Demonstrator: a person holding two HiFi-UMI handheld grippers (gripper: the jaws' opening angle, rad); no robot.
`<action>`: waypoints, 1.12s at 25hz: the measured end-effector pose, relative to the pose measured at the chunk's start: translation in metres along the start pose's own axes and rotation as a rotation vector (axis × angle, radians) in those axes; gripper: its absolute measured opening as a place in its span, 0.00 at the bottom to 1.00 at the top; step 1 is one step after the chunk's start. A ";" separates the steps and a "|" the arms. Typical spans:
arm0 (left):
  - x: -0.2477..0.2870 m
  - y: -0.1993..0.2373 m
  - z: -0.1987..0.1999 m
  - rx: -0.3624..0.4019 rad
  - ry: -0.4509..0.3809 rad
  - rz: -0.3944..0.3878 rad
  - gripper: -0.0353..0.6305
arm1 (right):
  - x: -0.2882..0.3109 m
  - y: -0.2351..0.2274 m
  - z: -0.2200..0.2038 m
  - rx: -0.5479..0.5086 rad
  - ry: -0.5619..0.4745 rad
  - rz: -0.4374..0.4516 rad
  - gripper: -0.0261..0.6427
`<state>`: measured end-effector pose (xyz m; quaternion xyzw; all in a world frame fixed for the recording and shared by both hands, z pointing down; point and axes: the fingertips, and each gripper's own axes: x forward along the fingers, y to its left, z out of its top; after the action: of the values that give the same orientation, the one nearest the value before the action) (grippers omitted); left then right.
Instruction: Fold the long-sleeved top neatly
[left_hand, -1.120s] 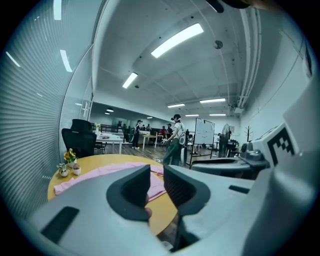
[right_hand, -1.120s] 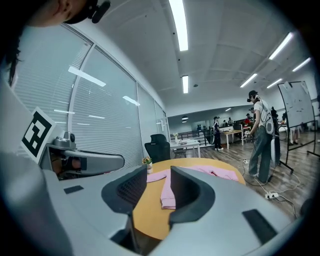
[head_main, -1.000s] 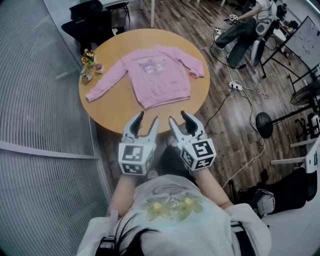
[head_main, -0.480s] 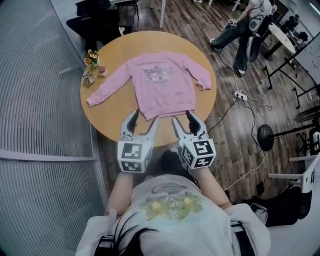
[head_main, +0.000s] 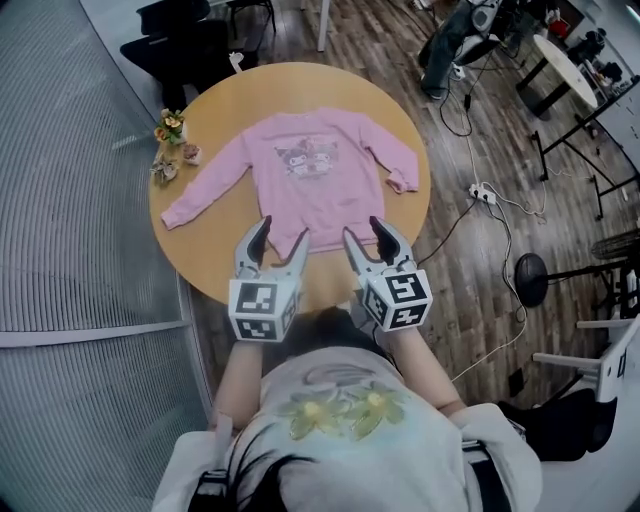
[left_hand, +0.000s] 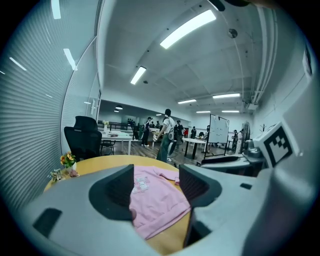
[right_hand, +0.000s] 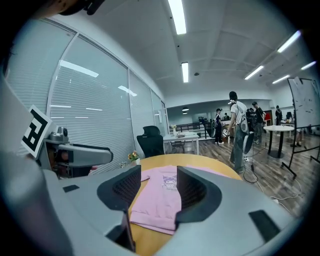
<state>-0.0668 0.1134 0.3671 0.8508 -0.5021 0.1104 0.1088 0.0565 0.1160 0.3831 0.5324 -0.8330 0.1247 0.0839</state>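
A pink long-sleeved top (head_main: 310, 175) with a cartoon print lies flat and face up on the round wooden table (head_main: 230, 260), both sleeves spread outward. Its hem faces me. My left gripper (head_main: 279, 237) hangs open just above the hem's left part, nothing between its fingers. My right gripper (head_main: 366, 232) is open too, over the hem's right corner. In the left gripper view the top (left_hand: 157, 200) shows between the wide jaws, some way ahead. The right gripper view also shows the top (right_hand: 160, 197) ahead of the empty jaws.
A small flower pot and trinkets (head_main: 168, 140) stand at the table's left edge, near the left sleeve's cuff. A black office chair (head_main: 175, 45) is behind the table. Cables and a power strip (head_main: 480, 190) lie on the wooden floor to the right. People stand further back.
Both grippers have moved forward from in front of the table's near edge to over the top's hem. Their jaws have spread a little wider.
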 end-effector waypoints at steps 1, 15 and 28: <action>0.006 0.000 -0.001 0.001 0.009 0.004 0.45 | 0.003 -0.006 0.000 0.001 0.007 0.003 0.36; 0.093 -0.002 -0.006 -0.016 0.080 0.052 0.45 | 0.057 -0.107 -0.013 0.003 0.113 0.015 0.36; 0.144 0.006 -0.019 -0.029 0.153 0.125 0.45 | 0.104 -0.195 -0.058 0.027 0.249 -0.013 0.36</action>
<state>-0.0059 -0.0031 0.4281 0.8051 -0.5460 0.1744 0.1523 0.1904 -0.0351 0.4894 0.5192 -0.8110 0.2006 0.1801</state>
